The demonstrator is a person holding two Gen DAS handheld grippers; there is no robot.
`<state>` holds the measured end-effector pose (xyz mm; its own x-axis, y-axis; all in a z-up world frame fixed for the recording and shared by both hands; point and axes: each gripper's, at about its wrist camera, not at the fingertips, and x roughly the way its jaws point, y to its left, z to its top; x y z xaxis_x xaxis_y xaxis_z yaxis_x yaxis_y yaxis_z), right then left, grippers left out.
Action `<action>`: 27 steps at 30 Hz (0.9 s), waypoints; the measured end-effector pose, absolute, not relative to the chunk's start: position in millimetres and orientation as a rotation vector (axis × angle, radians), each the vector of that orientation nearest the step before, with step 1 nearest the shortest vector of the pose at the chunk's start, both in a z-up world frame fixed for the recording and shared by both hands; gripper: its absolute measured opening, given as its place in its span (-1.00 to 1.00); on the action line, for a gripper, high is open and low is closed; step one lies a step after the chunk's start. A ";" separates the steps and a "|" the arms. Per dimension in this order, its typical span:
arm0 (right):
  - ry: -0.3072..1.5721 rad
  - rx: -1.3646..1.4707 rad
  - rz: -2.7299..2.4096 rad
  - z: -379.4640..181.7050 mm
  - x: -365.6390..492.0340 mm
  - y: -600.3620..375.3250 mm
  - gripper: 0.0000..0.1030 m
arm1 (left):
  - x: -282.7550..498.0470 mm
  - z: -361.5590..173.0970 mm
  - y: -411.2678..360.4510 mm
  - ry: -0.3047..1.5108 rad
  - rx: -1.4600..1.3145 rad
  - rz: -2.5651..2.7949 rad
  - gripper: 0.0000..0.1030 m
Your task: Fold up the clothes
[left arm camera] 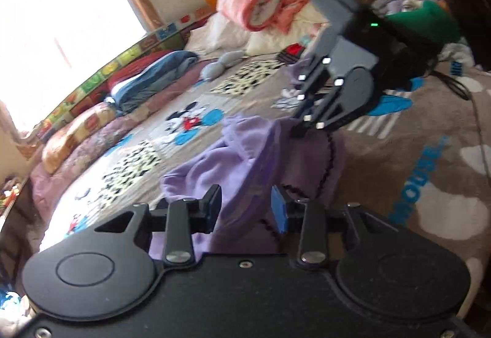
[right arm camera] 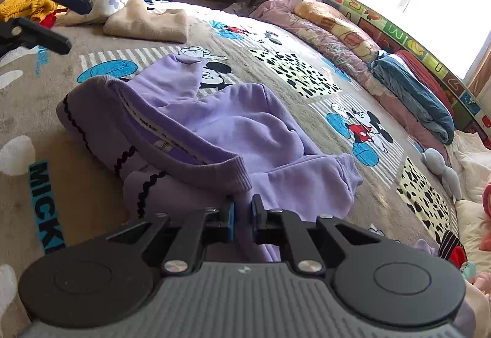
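Our right gripper [right arm camera: 243, 212] has its fingers pinched on the ribbed collar of the purple sweatshirt [right arm camera: 245, 129], which lies crumpled on the bed [right arm camera: 307, 101] ahead of them, while our left gripper [left arm camera: 246, 206] hangs parted and empty; soft, light, floppy fleece, best taken at hems.

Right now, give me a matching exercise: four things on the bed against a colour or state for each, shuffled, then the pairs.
Things
1. left gripper
2. right gripper
3. sweater
4. folded towel

Colour or state
A. beige, lying behind the sweater
B. shut on the sweater's fabric
C. lilac, crumpled, neckline trimmed in black zigzag
D. jaws apart, nothing pinched

Pairs: 1-D, 2-B, 3-C, 4-A
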<state>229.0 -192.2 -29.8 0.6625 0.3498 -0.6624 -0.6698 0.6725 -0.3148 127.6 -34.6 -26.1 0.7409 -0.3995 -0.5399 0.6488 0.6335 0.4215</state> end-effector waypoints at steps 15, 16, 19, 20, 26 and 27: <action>0.470 -0.635 0.776 -21.9 203.6 -202.6 -0.77 | 227.6 -169.6 -150.4 0.447 0.933 -0.555 -0.52; 0.454 -0.646 0.782 -23.1 200.9 -201.9 -0.77 | 227.8 -171.3 -150.5 0.439 0.946 -0.550 -0.52; 0.400 -0.691 0.791 -28.9 189.0 -198.0 -0.77 | 227.1 -176.5 -150.8 0.416 0.985 -0.537 -0.52; 0.386 -0.711 0.792 -31.5 183.9 -196.4 -0.77 | 223.8 -177.9 -150.3 0.417 0.997 -0.542 -0.51; 0.347 -0.924 0.822 -66.2 136.3 -184.7 -0.77 | 184.3 -167.4 -128.1 0.452 1.009 -0.598 -0.44; 0.352 -0.958 0.825 -74.1 128.5 -183.4 -0.77 | 174.6 -164.0 -123.2 0.454 1.013 -0.611 -0.41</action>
<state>128.5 -183.4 -74.1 0.6520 0.4622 -0.6010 -0.7538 0.3092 -0.5799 174.6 -123.2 -164.0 0.7469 -0.2593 -0.6123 0.6611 0.3885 0.6419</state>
